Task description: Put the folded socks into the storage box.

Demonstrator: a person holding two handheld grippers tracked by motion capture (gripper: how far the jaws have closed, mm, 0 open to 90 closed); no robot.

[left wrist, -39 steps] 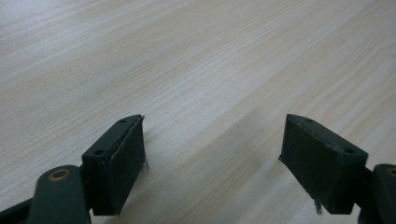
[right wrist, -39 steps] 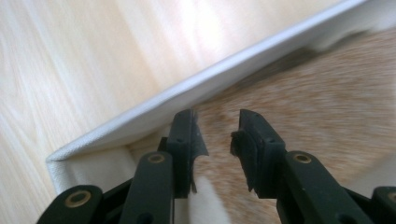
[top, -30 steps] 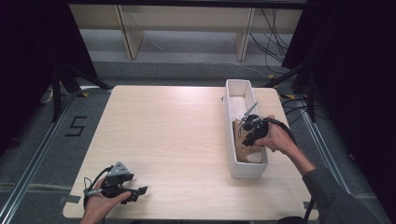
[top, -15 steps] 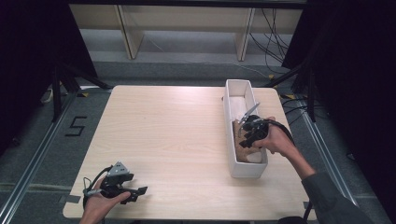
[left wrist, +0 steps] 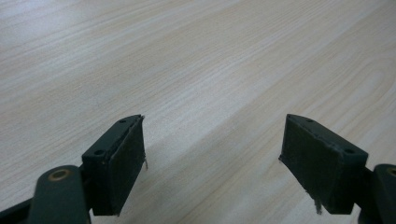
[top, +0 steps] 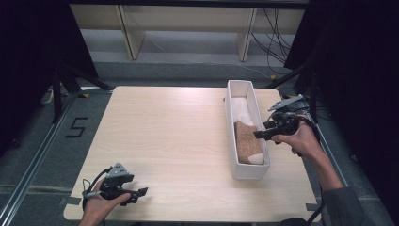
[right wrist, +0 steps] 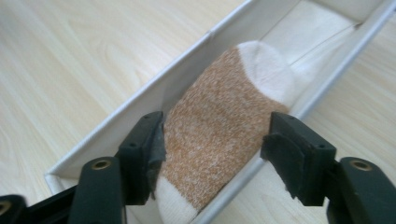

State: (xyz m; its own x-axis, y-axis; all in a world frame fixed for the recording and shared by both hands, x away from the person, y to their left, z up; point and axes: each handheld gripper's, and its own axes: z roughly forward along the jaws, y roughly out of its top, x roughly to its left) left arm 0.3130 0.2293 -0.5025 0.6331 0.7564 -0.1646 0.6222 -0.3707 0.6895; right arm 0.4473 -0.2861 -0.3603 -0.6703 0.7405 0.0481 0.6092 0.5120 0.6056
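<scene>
A "5" (top: 76, 127) marks the floor. The right claw (right wrist: 212, 158) has just been opening above the sock (right wrist: 224, 126) in the box (top: 231, 120); the left claw (left wrist: 212, 163) is apart.

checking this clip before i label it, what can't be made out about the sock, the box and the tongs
- Sock: the near end in the right gripper view is cut off by the bottom edge and the right tongs; in the high view the box wall hides its underside.
- Pale thing in the box's far half: too small in the high view to name.
- Left tongs: open over bare table; their body is cut off at the bottom edge.
</scene>
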